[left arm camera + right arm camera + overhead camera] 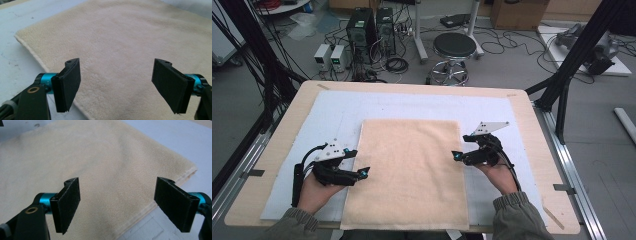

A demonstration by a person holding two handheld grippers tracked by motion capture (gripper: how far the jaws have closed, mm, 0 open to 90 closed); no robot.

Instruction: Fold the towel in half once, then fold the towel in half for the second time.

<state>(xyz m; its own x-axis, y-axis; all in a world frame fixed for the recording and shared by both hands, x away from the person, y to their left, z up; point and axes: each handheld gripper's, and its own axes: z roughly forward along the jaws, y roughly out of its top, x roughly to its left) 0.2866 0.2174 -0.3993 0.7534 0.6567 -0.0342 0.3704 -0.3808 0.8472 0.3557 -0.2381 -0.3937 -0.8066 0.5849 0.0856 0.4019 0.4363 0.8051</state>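
Wooden table [532, 130] bears white mat [332, 112], cream towel [409, 170].

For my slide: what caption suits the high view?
Both open tools, left and right, flank a folded beige towel.

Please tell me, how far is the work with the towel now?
Done: the beige towel lies flat on the white mat, apparently folded double at its edge. In hand: nothing; the left gripper and right gripper flank it, jaws open. Left: possibly another fold.
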